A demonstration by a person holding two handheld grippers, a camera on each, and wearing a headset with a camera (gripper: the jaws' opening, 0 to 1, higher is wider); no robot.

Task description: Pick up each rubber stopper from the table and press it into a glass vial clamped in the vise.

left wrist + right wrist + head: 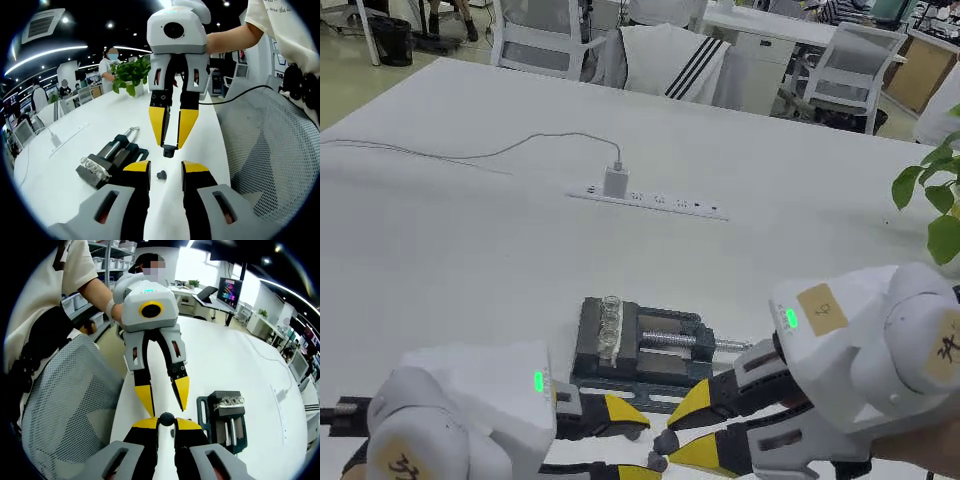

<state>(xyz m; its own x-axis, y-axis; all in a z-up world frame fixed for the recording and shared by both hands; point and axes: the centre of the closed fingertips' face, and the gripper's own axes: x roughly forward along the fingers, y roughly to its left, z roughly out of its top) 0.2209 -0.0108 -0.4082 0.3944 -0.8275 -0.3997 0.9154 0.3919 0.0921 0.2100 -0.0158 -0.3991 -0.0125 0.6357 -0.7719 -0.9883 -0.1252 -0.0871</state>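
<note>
The right gripper [166, 424] was closed on a rubber stopper [166, 418], the dark plug pinched at the very tips of its yellow-capped jaws. The left gripper [165, 169] stood open, jaws apart; a second stopper [161, 175] lay loose between them on the white table [470, 250]; the two grippers faced each other tip to tip.

In the head view the vise [650, 365] sat at about 12 o'clock from the meeting jaw tips, near them but apart; the glass vials [610, 320] stood upright in a row clamped toward its 9 o'clock end, with the screw running out to 3 o'clock. Whether any vial was plugged I could not tell.

The stopper looked small, light and soft, probably grippy rather than slick; a hard pinch would likely squash or cock it, so the better hold seemed to be across its wider top, leaving the lower end free to enter a vial mouth. The vials looked thin and fragile; a straight, modest push along the vial's axis seemed wise, since a slanted one could chip a rim.
</note>
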